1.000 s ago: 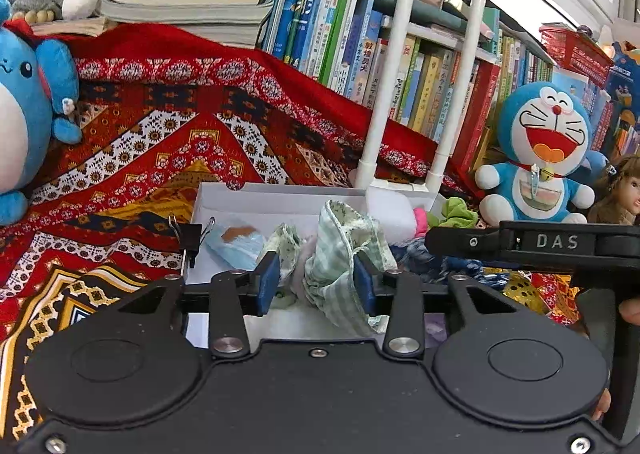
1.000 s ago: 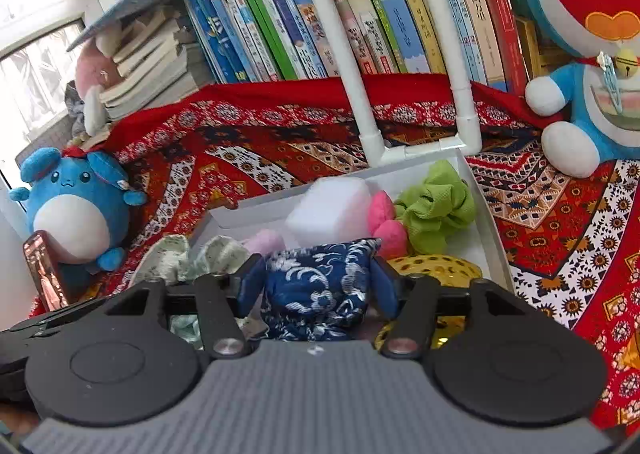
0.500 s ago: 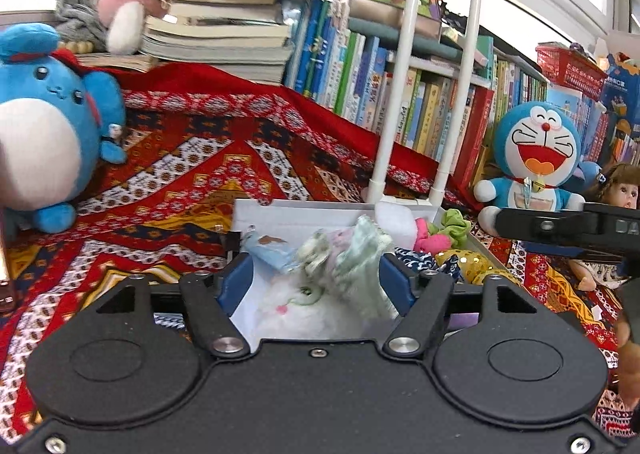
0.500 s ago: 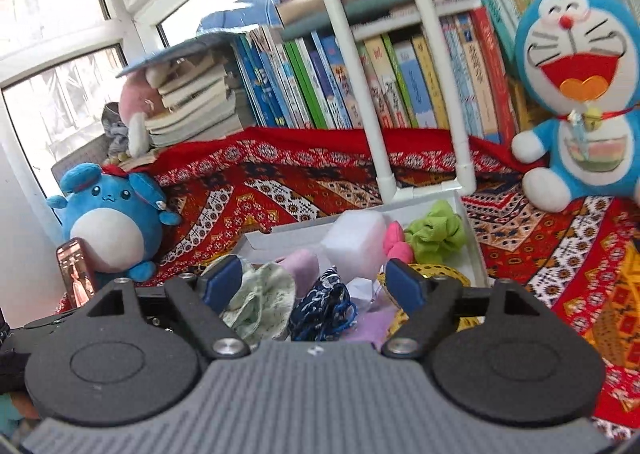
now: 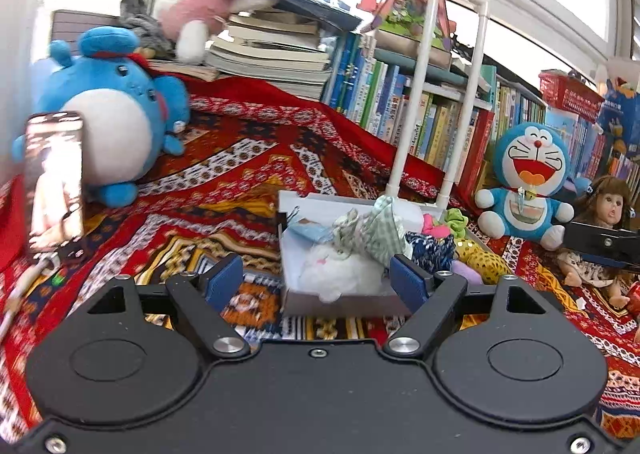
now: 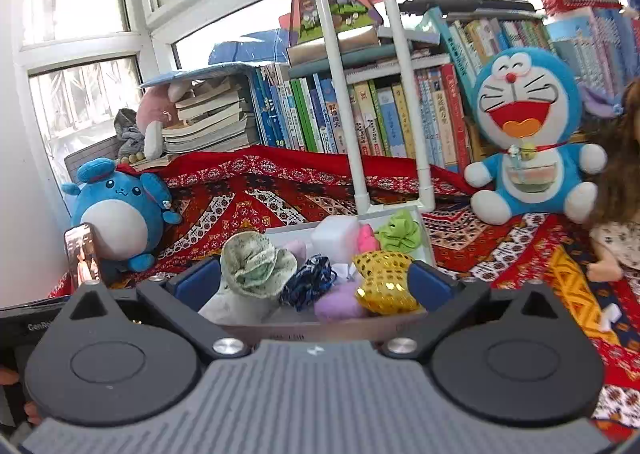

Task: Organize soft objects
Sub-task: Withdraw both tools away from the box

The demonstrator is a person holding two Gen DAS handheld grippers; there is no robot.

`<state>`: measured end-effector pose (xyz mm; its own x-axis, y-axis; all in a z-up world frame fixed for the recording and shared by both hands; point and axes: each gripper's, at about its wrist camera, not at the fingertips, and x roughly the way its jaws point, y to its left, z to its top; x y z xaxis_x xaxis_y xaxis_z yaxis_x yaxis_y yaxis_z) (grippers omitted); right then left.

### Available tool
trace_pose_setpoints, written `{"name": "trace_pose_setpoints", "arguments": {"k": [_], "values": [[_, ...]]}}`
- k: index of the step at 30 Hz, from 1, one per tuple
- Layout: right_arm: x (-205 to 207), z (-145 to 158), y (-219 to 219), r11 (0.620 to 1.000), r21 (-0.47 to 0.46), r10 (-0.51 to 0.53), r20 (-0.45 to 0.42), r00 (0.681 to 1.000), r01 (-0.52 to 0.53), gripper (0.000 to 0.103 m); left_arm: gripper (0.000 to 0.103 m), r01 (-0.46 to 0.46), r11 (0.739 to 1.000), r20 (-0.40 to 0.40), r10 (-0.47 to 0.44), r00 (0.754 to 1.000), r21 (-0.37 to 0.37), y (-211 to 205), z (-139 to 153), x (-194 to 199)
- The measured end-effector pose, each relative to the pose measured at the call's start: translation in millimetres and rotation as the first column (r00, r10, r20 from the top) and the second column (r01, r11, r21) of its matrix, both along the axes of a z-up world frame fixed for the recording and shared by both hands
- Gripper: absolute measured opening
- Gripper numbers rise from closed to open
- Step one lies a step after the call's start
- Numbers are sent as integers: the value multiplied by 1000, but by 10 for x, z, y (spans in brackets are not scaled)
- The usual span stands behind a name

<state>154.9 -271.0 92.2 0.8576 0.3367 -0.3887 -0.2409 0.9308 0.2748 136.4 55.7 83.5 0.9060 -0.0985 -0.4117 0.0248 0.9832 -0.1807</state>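
The letters "GenRo", cut off, stand on the black device (image 6: 24, 324) at the lower left edge.

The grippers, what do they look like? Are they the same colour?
Nearly. The left gripper has a smooth black body with two round discs, silver screws and blue pads. The right gripper has the same shape, but its middle is grey and ribbed.
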Motion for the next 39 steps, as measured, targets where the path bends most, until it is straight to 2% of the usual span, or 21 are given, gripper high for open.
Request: {"name": "trace_pose_setpoints", "arguments": {"k": [6, 19, 23, 32, 39], "values": [[-412, -9, -127, 1000, 8, -25, 33, 999, 25, 103, 84, -10, 999, 37, 8, 999, 53, -2, -14, -502], [-1076, -376, -48, 998, -46, -48, 4, 999, 48, 103, 89, 34, 998, -36, -32, 999, 59, -186, -334, -1184], [-1237, -512, 39, 992, -104, -67, -3, 998, 67, 103, 89, 35, 996, -73, -29, 997, 80, -229, -469, -1285], [-1419, -755, 189, 976, -207, -90, -65, 994, 74, 103, 88, 20, 997, -127, -12, 992, 68, -260, -658, -1397], [-1469, -842, 251, 970, -234, -85, -86, 993, 63, 103, 88, 4, 998, -169, 6, 986, 60, -233, -759, -1437]]}}
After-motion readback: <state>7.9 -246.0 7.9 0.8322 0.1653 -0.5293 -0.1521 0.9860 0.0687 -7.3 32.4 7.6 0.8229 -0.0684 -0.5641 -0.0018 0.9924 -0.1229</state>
